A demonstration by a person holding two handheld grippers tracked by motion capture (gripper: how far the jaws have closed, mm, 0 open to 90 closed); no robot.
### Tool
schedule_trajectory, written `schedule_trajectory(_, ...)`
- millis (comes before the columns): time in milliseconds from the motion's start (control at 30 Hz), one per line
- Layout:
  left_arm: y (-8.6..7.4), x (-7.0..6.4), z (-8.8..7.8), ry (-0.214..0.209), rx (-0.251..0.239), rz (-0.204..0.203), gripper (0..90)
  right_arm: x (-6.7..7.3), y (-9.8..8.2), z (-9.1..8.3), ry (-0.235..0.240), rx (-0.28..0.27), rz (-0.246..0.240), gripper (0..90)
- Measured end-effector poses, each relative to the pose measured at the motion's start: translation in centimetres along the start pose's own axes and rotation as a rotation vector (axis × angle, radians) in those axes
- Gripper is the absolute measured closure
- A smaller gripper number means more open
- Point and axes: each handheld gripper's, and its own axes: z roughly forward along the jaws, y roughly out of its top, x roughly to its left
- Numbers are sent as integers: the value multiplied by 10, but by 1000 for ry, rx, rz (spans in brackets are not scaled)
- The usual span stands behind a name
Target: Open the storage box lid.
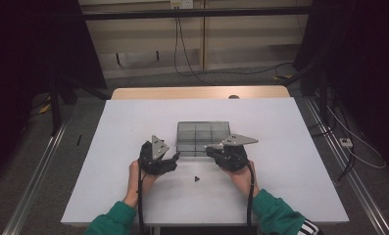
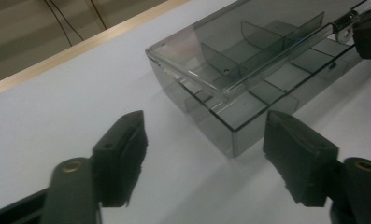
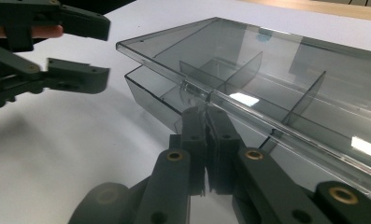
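Clear divided box (image 1: 202,134), lid (image 3: 248,70) raised, compartments bare

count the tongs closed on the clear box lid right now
1: the right tongs pinch the front edge of the clear box lid. The left tongs stand open beside the box, touching nothing.

We see the white tabletop (image 1: 133,142) brightly lit from above while the room around it sinks into darkness. Pale glare patches sit on the clear box (image 3: 286,88), and soft shadows fall just beside it. Nearby tongs look slightly blurred.
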Motion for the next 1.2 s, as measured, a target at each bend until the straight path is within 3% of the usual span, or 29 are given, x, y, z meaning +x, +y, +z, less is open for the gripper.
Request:
schedule_trajectory(333, 5, -5, 11, -14, -30, 4, 539, 0, 1, -1, -1, -5, 1, 878)
schedule_trajectory(867, 5, -6, 14, -8, -56, 15, 606, -4, 6, -8, 2, 23, -8, 841)
schedule_trajectory(1200, 4, -5, 13, -14, -76, 0, 633, -16, 2, -28, -56, 67, -8, 762)
